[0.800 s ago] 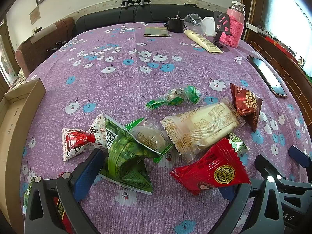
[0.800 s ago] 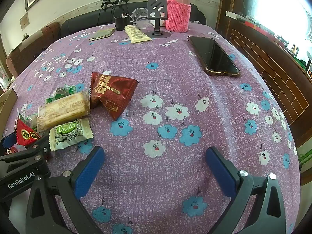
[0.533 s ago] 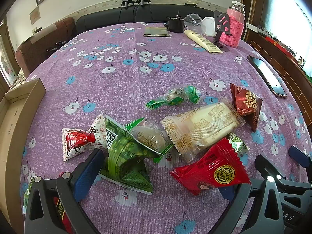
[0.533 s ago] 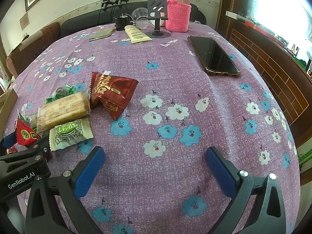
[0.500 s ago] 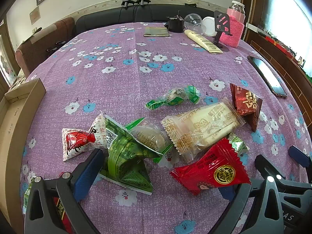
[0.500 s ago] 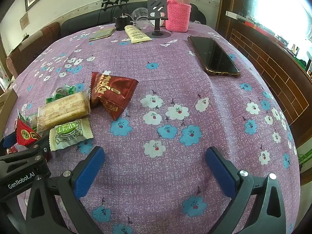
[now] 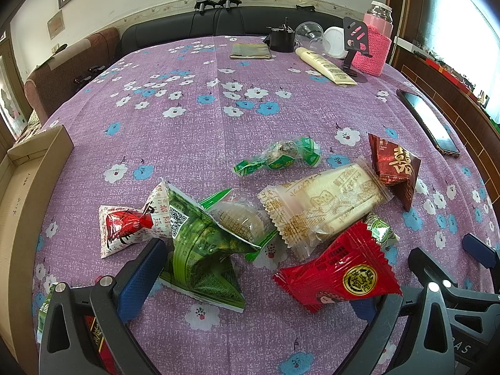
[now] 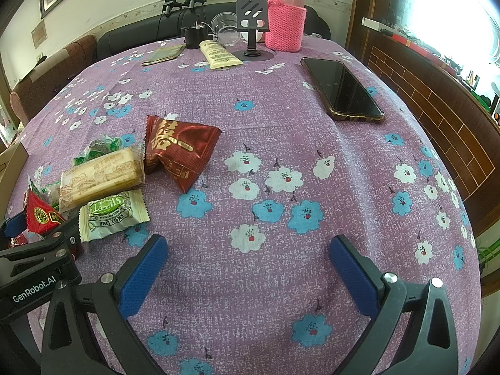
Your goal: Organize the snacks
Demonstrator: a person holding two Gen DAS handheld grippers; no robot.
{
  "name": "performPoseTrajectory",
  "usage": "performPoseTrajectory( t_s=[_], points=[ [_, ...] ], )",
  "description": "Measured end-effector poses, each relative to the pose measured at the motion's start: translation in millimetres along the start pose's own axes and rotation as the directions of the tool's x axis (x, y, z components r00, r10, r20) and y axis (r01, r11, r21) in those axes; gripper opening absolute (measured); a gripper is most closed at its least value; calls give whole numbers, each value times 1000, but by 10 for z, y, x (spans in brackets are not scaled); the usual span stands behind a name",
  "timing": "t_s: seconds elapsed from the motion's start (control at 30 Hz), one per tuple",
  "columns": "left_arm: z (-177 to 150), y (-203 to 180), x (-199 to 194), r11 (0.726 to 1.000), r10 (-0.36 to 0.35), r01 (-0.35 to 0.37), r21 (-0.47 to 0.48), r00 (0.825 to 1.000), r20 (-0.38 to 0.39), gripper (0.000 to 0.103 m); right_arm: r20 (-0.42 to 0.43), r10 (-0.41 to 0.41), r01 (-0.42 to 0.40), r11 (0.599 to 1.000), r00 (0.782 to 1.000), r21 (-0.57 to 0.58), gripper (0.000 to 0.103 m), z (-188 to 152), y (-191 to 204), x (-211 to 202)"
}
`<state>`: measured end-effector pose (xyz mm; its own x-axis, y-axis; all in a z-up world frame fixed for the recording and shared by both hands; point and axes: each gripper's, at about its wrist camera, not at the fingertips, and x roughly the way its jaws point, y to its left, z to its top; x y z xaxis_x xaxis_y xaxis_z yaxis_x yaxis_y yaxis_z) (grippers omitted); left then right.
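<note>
Several snacks lie bunched on the purple flowered tabletop [image 7: 218, 118], close in front of the left gripper [image 7: 253, 284]. Its jaws stand wide apart and hold nothing; the left pad touches the edge of the green pack [image 7: 203, 250], and the red pack [image 7: 340, 275] lies over the right pad. Behind the green pack sits a clear wrapper with a round cake [image 7: 239, 220], and to its left a white-and-red pouch [image 7: 125, 225]. The long biscuit pack [image 7: 325, 203] lies across the middle, overlapping a small lime sachet [image 8: 112, 215]. Beyond it lie a green twist candy [image 7: 278, 157] and, at the biscuit pack's right end, a dark red pouch [image 8: 181, 147].

The right gripper [image 8: 248, 273] hovers over bare cloth to the right of the heap, jaws also spread wide and empty.

A cardboard box [image 7: 28, 181] stands at the tabletop's left edge. A phone [image 8: 342, 89] lies face up on the right side. At the far end stand a flask in a pink knitted sleeve [image 8: 286, 15], a phone stand [image 8: 251, 28] and a cream tube [image 8: 218, 54].
</note>
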<state>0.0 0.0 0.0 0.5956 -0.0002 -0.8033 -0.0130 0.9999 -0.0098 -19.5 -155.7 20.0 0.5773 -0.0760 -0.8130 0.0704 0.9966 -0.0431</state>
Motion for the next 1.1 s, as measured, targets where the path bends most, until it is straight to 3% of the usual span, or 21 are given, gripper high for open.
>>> performPoseTrajectory(
  t_s=[0.83,1.1],
  points=[
    [10,17,-7,1000,9,-9,-20,1000,-4,102,-3,-3,4,1000,1000,21,103,1,-8,-10],
    [18,20,-4,999,-21,23,31,999,-49,102,-49,-14,15,1000,999,28,103,-2,22,-11]
  ],
)
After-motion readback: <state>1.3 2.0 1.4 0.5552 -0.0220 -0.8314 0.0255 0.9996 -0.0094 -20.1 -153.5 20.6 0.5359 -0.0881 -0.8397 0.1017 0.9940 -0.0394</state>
